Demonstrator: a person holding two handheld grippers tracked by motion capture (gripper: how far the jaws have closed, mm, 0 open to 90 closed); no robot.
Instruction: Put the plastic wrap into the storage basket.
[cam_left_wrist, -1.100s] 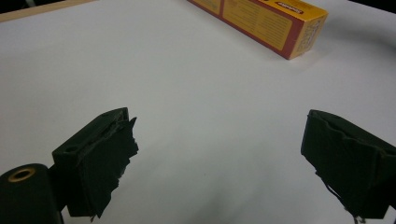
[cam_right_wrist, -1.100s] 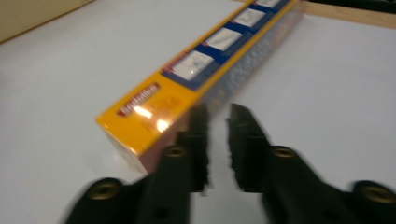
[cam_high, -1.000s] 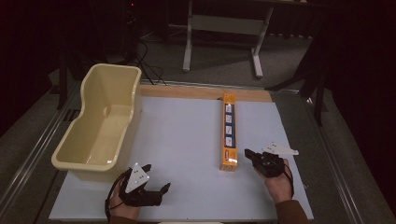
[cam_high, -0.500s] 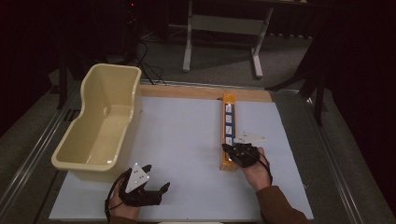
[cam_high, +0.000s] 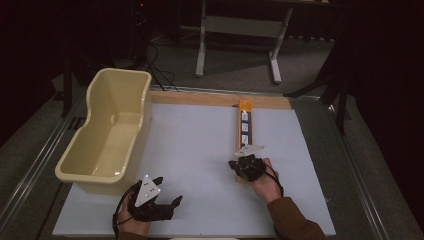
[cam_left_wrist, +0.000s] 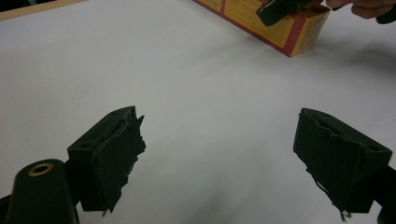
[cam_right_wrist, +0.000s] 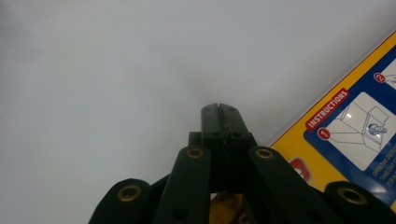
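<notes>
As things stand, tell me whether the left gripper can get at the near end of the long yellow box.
Probably yes. The left gripper sits with jaws open, and bare white table lies between it and the yellow box. But the right gripper, jaws shut, is already over that near end and may crowd it.
</notes>
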